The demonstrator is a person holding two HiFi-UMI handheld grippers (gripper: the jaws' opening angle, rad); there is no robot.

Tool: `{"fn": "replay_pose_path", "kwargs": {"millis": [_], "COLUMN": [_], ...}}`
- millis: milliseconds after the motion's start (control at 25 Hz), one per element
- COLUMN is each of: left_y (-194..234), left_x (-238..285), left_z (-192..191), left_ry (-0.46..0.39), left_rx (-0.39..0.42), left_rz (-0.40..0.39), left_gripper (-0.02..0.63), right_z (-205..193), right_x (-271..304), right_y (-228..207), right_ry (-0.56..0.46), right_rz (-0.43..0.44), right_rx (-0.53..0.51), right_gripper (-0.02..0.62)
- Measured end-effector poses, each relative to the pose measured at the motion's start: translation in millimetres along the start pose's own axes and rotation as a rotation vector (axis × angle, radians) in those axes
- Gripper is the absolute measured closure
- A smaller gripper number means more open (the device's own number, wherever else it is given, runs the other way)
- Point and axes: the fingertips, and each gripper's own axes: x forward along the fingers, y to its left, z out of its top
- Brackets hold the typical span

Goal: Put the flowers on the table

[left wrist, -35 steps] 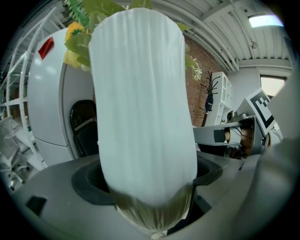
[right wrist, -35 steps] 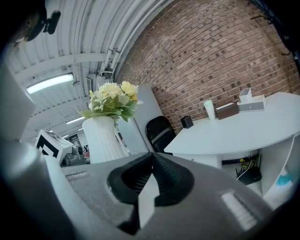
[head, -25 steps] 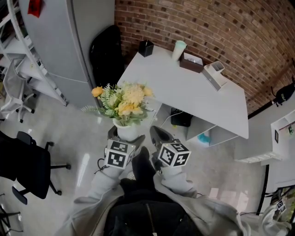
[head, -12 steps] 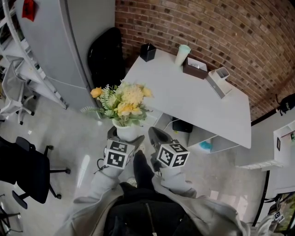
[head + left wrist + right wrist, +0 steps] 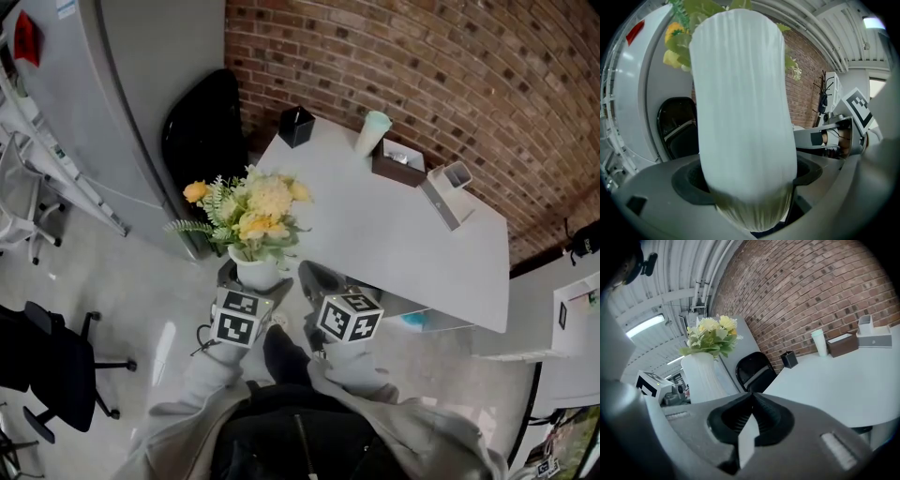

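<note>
Left claw (image 5: pixel 254 281) pinching flower vase (image 5: pixel 740 117); right claw (image 5: pixel 751 400) pressed together; table (image 5: pixel 375 225) nearer.

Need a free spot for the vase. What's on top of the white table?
Along the white table's far edge: a black square holder, a pale green cup, a brown box and a white open-topped box. The yellow flowers hide part of its left edge.

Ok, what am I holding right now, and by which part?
The left gripper grips the white vase of flowers by its lower body, near the base. The right gripper is shut on nothing.
</note>
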Motion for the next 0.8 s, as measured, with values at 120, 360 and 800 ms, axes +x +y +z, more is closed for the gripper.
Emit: {"fn": "replay_pose_path", "kwargs": {"millis": [120, 360, 800], "left_y": [15, 43, 86], "left_x": [22, 66, 137], "left_z": [15, 44, 85], "left_ry": [0.001, -0.005, -0.009], "left_rx": [-0.009, -0.02, 0.014], "left_rz": [0.001, 0.004, 0.006], "left_gripper": [0.137, 0.137, 0.137], "right_z": [15, 42, 80], "right_x": [23, 62, 131], "right_y": [-15, -47, -97], "right_ry": [0.008, 0.026, 0.028], "right_rz": [0.009, 0.014, 0.045], "right_rx": [0.007, 0.019, 0.044], "right_gripper": [0.595, 0.595, 0.595]}}
